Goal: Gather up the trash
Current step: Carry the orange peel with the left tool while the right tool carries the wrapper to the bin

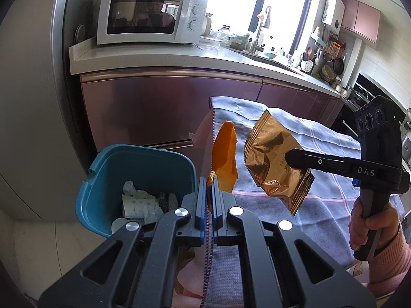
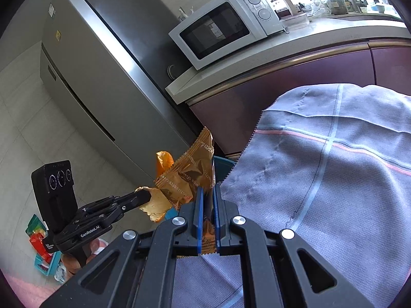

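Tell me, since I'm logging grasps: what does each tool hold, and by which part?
The left tool pinches the orange peel by its lower end. The right tool clamps the golden snack wrapper by one crimped edge.

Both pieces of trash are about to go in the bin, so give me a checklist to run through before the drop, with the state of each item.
1. Left gripper shut on the orange peel: ok.
2. Right gripper shut on the gold wrapper: ok.
3. Teal bin open, no lid in the way: ok.
4. Room left in the bin above the crumpled paper: ok.
5. Peel directly over the bin opening: not ok, it hangs to the right of the rim, in front of the checked cloth.
6. Wrapper over the bin opening: not ok, it hangs further right, over the cloth.
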A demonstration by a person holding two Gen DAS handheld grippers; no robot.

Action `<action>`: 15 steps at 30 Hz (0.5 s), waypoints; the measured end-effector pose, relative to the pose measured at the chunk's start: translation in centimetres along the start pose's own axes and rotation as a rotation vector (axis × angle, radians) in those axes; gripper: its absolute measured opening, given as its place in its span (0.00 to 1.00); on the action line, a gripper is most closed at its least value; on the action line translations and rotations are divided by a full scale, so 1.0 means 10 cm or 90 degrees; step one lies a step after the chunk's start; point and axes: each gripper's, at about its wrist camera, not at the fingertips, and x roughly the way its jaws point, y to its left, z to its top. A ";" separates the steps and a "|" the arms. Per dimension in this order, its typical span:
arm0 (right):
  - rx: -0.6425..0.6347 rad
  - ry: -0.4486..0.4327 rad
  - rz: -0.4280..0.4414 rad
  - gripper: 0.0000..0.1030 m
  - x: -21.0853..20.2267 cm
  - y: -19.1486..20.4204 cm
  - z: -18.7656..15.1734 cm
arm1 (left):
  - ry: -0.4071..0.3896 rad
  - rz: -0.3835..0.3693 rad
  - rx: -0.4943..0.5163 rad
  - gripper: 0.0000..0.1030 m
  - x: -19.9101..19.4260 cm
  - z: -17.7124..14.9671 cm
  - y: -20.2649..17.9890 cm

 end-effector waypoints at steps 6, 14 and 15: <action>-0.013 0.028 0.008 0.06 0.33 0.12 0.12 | 0.007 0.040 -0.026 0.04 0.08 0.02 0.27; -0.023 0.071 0.002 0.06 0.78 0.24 0.25 | 0.025 0.079 -0.054 0.04 0.24 0.01 0.60; -0.022 0.077 0.000 0.06 0.84 0.24 0.26 | 0.028 0.083 -0.057 0.04 0.27 0.01 0.64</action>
